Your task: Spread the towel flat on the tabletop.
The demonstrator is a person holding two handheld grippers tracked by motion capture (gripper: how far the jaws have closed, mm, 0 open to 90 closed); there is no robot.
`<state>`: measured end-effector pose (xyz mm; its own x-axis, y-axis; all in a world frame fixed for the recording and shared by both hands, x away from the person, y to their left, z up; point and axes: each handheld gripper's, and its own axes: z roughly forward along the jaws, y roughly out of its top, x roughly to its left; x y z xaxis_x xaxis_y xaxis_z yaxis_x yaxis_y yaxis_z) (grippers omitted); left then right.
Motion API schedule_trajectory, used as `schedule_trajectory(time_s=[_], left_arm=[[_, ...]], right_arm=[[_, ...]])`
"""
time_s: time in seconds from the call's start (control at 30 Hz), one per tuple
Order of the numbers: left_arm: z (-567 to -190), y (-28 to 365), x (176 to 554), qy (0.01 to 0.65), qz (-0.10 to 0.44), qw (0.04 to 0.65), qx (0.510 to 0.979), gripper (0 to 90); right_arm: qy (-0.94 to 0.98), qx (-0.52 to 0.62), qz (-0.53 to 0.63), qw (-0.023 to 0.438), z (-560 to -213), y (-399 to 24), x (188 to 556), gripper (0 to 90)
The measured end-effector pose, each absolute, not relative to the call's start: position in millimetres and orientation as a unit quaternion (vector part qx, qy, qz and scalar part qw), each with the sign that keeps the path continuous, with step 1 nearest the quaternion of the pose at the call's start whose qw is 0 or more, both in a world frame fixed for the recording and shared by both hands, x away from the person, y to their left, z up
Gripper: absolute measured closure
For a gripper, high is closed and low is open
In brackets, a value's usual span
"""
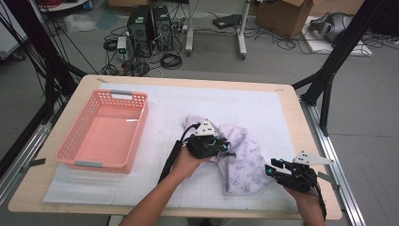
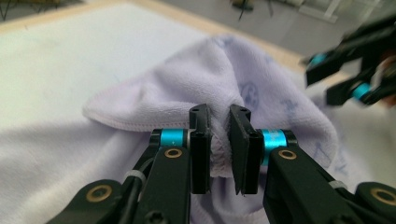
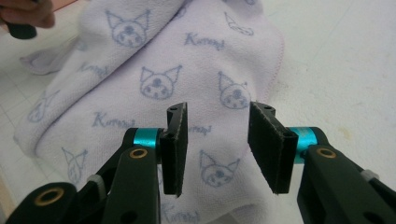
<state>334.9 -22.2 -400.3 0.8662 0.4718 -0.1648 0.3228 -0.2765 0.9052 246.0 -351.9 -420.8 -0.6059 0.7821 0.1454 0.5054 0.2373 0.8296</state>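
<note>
1. Left gripper (image 2: 219, 144) is clamped on a bunched fold of the lilac towel (image 1: 240, 157). In the left gripper view the pile is squeezed between the pads, jaws nearly together.
2. Right gripper (image 3: 217, 144) has its jaws apart with nothing between the pads. It hovers just off the towel's near right corner; in the right gripper view the printed cloth lies beyond the jaws.
3. The towel lies crumpled right of centre on the white mat (image 1: 263, 103) covering the bench (image 1: 301, 122), well apart from the empty pink basket (image 1: 106, 132) at the left.
4. Handling, my read: soft plush, light, no stiffness at all. It will drape and sag from any single grip. Not fragile and not slippery, since the pile gives the pads bite.
5. Where to take hold: the stitched hem (image 2: 135, 126) or a corner, not mid-panel. A mid-panel pinch just pulls up a tent of cloth.
6. The right gripper's best target looks like the free corner nearest it. Two edge grips would let the cloth be spread flat or folded.
7. Risk: pinching several layers at once, so the fold comes out uneven.
</note>
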Motion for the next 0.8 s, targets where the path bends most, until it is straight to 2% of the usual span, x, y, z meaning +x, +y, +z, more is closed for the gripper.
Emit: schedule_trajectory(time_s=[0.27,0.6,0.73,0.8], left_arm=[[-377.8,16.5,347.3,0.286,0.096,0.586,0.752,80.9],[-373.9,67.3,375.8,0.387,0.149,0.587,0.695,81.3],[-374.4,85.7,387.1,0.428,0.182,0.56,0.686,81.4],[-379.2,91.9,391.1,0.443,0.201,0.526,0.697,80.6]], right_arm=[[0.769,0.424,0.453,0.152,-422.8,-352.9,247.9,56.9],[0.767,0.425,0.455,0.154,-422.8,-352.1,248.0,56.1],[0.764,0.429,0.455,0.157,-423.1,-352.5,249.3,55.4],[0.764,0.43,0.455,0.157,-423.4,-352.5,250.0,55.1]])
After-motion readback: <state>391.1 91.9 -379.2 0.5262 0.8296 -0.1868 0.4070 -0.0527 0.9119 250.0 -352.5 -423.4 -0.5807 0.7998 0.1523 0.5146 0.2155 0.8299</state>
